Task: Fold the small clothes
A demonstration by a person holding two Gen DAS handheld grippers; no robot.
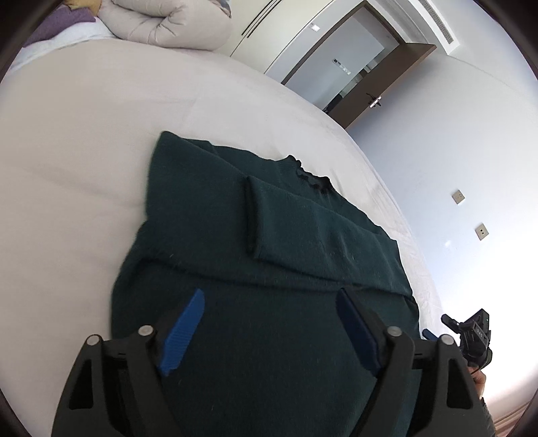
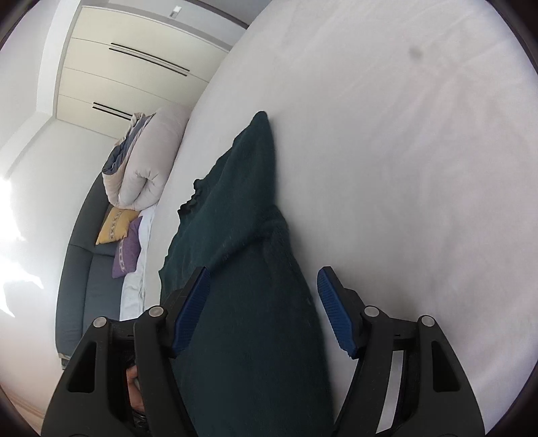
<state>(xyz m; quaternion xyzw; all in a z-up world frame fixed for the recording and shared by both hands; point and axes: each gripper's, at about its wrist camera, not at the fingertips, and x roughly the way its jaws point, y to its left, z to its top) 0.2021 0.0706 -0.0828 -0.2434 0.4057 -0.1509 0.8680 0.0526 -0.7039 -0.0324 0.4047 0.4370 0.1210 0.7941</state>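
Observation:
A dark green knit sweater (image 1: 269, 242) lies on the white bed (image 1: 84, 151), with one sleeve folded across its chest and its ruffled collar at the far side. My left gripper (image 1: 272, 302) is open, its blue pads spread just above the sweater's near hem. My right gripper (image 2: 265, 285) is open too, with its fingers either side of the sweater's edge (image 2: 248, 262). The right gripper also shows in the left wrist view (image 1: 470, 332) at the sweater's right side.
A rolled beige duvet (image 1: 168, 23) lies at the head of the bed, and it also shows in the right wrist view (image 2: 148, 161). A grey sofa (image 2: 77, 275) with yellow and purple cushions stands beside the bed. A wall, a wardrobe and a doorway (image 1: 353, 67) lie beyond.

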